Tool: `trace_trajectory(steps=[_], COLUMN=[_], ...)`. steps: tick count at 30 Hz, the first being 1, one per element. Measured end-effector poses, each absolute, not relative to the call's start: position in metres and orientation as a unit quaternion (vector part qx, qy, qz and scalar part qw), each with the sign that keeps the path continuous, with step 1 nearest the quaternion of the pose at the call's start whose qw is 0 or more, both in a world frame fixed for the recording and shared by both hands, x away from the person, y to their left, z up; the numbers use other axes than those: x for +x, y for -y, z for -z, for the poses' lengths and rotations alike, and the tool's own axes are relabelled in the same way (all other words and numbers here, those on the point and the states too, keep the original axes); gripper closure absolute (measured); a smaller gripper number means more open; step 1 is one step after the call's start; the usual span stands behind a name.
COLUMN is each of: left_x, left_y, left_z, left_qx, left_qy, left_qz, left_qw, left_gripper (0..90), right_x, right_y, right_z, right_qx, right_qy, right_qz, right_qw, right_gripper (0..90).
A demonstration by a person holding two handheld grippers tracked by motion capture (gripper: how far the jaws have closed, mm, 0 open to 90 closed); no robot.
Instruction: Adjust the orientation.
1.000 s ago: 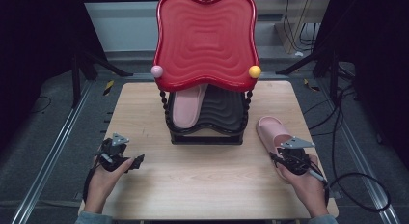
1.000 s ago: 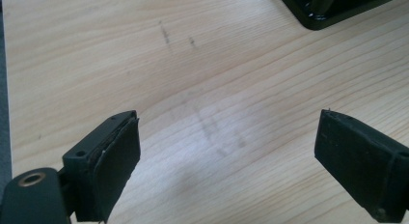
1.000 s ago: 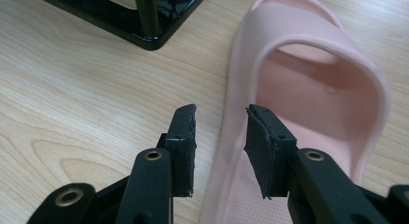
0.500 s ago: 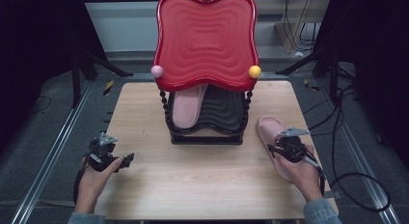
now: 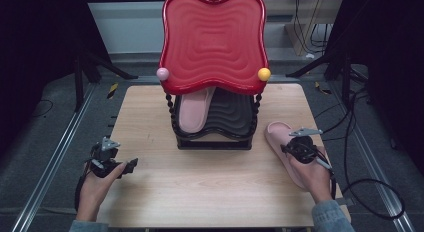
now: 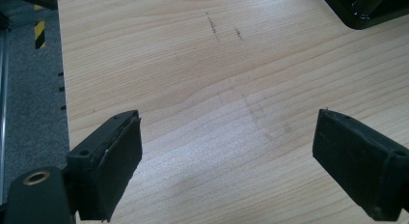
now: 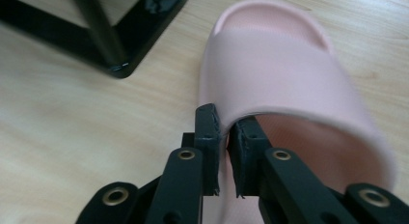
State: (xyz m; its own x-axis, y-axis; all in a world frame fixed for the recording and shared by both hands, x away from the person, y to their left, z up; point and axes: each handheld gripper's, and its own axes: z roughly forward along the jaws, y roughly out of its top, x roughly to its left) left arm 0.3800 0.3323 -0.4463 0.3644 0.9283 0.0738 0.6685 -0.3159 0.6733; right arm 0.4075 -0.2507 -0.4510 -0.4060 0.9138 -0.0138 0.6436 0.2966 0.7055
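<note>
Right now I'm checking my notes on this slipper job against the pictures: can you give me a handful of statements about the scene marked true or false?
1. The right gripper is shut on the strap edge of the pink slipper on the table. True; its jaws have just been closing, with the strap between them.
2. The left gripper holds the other slipper. False: its jaws stand wide open over bare table.
3. A second pink slipper lies on the black lower shelf of the rack. True.
4. The rack's upper tray is black. False: it is red.
5. The knobs on the red tray's front corners are both yellow. False: the left knob is pink, the right knob is yellow.
</note>
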Motion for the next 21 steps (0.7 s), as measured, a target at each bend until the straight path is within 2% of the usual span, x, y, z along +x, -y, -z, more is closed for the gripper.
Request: trace_trajectory(steps=[7,8,10,13,21], left_x=[0.38,0.38,0.38,0.38,0.38], left_y=[-0.335,-0.336,-0.336,-0.337,-0.342], left_z=[0.445,0.445,0.446,0.447,0.446], left_qx=[0.776,0.775,0.775,0.776,0.772], left_qy=[-0.515,-0.517,-0.517,-0.517,-0.522], left_qz=[-0.235,-0.236,-0.235,-0.234,-0.235], left_qw=[0.279,0.278,0.277,0.276,0.278], left_gripper=[10.1,10.1,10.1,10.1,10.0], right_x=[0.363,0.347,0.336,0.329,0.317], right_y=[0.257,0.255,0.251,0.243,0.187], right_z=[0.44,0.437,0.436,0.436,0.431], right_qx=[0.458,0.448,0.436,0.421,0.346], right_qy=[-0.794,-0.8,-0.805,-0.812,-0.847], right_qz=[-0.337,-0.342,-0.35,-0.354,-0.37], right_qw=[0.215,0.206,0.2,0.193,0.158], right_gripper=[84.0,83.9,84.0,84.0,83.7])
